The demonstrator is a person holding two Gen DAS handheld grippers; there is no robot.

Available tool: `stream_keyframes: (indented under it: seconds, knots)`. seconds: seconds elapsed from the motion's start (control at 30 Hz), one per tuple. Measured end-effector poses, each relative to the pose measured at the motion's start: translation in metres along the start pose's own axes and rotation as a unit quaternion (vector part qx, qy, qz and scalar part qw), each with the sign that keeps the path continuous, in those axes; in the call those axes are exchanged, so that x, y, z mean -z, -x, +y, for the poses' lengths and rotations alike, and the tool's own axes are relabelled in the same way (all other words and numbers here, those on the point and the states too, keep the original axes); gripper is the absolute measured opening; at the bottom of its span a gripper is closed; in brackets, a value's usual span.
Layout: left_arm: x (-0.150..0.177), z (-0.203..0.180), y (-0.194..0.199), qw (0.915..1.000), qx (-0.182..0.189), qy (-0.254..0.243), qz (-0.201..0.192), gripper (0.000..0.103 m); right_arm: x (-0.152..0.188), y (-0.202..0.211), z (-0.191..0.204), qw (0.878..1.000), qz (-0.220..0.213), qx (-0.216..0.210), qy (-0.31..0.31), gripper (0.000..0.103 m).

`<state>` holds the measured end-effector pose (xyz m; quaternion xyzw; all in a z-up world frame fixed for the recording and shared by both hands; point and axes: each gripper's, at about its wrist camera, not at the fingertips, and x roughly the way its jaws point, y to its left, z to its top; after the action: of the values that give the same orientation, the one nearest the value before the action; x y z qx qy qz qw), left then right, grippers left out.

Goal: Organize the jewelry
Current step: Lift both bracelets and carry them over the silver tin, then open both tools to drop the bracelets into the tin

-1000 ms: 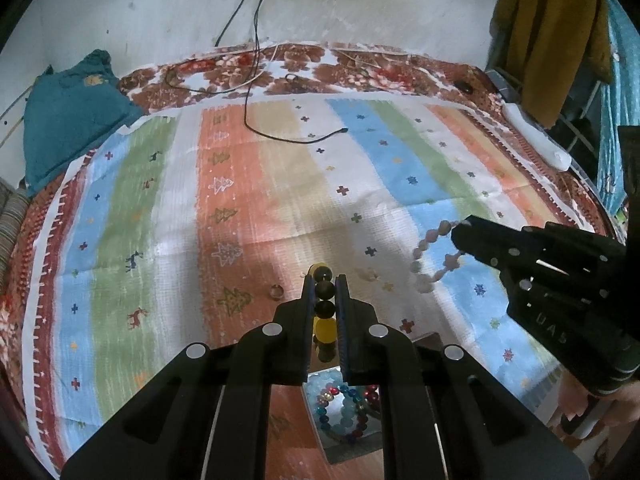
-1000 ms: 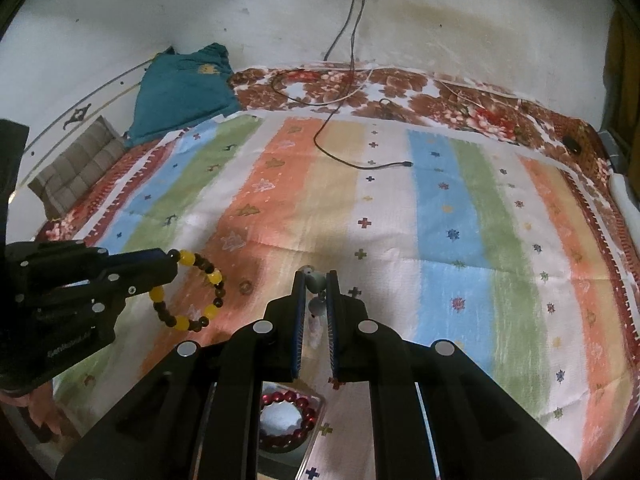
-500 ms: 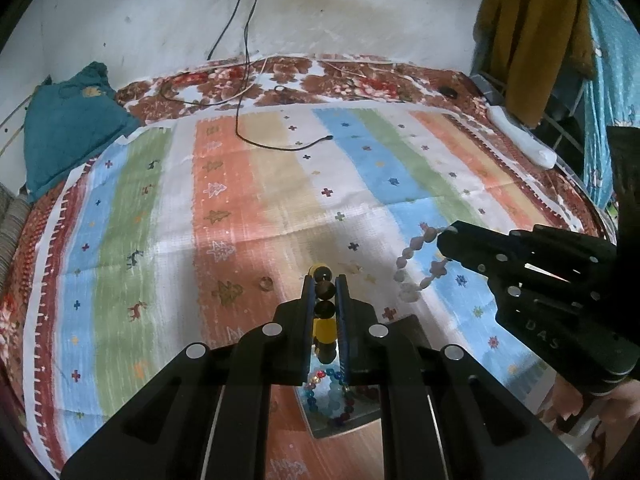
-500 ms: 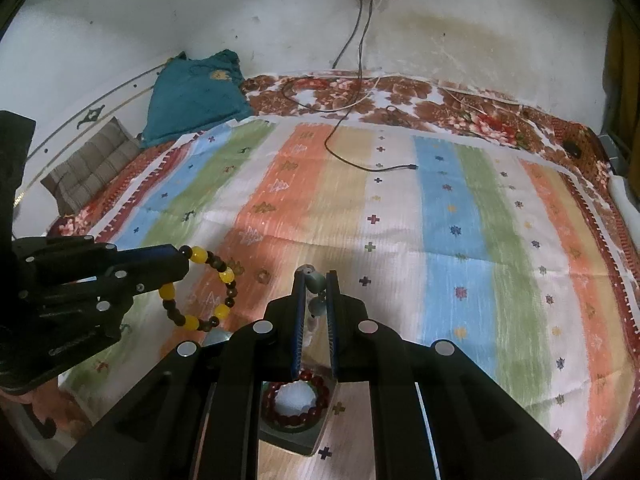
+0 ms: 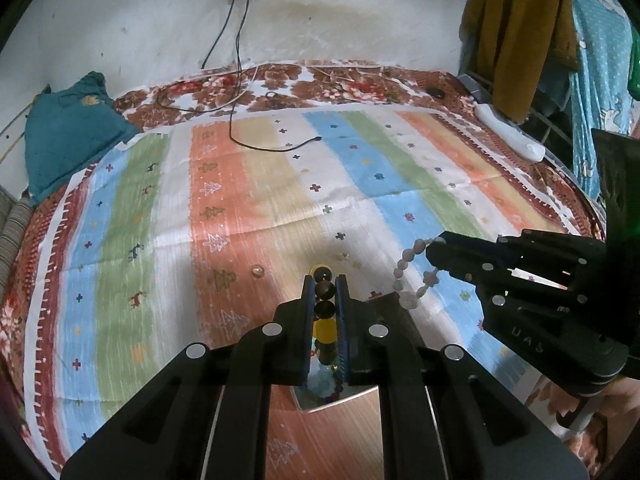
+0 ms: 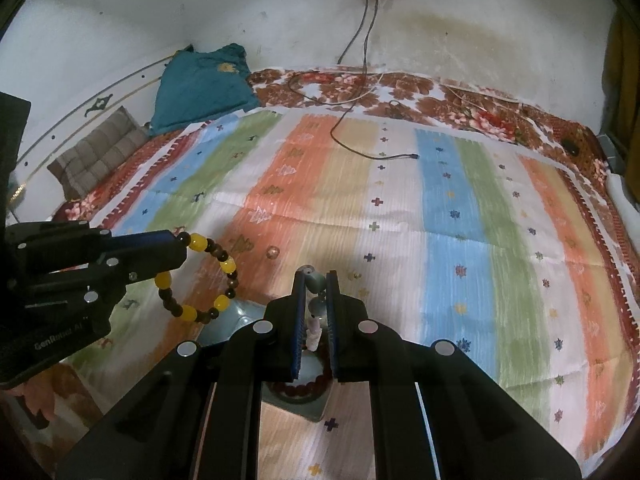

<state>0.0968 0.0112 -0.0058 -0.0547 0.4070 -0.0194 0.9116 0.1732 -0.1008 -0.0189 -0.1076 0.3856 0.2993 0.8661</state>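
My left gripper is shut on a bracelet of yellow and dark brown beads, which hangs as a loop from its tip in the right wrist view. My right gripper is shut on a pale pink and grey bead bracelet; the left wrist view shows that bracelet dangling from the right gripper. Both are held above a striped cloth. Under the left fingers sits a small tray with a multicoloured bead bracelet. Under the right fingers a tray holds a red bead bracelet.
A small ring lies loose on the orange stripe of the cloth. A black cable runs from a wall socket onto the far part of the cloth. A teal cushion lies at the far left, and clothes hang at the right.
Both grippers have drawn back from the wall with their bracelets still held. The trays have slid further under the fingers, and more of the wall and socket shows.
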Motion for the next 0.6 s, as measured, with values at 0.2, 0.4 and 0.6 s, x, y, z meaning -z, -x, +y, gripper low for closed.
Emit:
stream_keyframes:
  seconds: [0.2, 0.4, 0.6]
  knots:
    - [0.003, -0.001, 0.002, 1.0000, 0.001, 0.001, -0.001, 0.009, 0.009, 0.006, 0.004, 1.000, 0.003, -0.008, 0.003, 0.011]
    - [0.010, -0.004, 0.006, 1.0000, 0.001, 0.000, 0.002, 0.010, 0.015, 0.006, 0.010, 1.000, 0.009, -0.015, 0.011, 0.011]
    - [0.015, 0.002, 0.007, 0.9997, -0.009, 0.020, 0.013, 0.013, 0.013, 0.001, 0.003, 1.000, 0.018, -0.004, -0.002, 0.023]
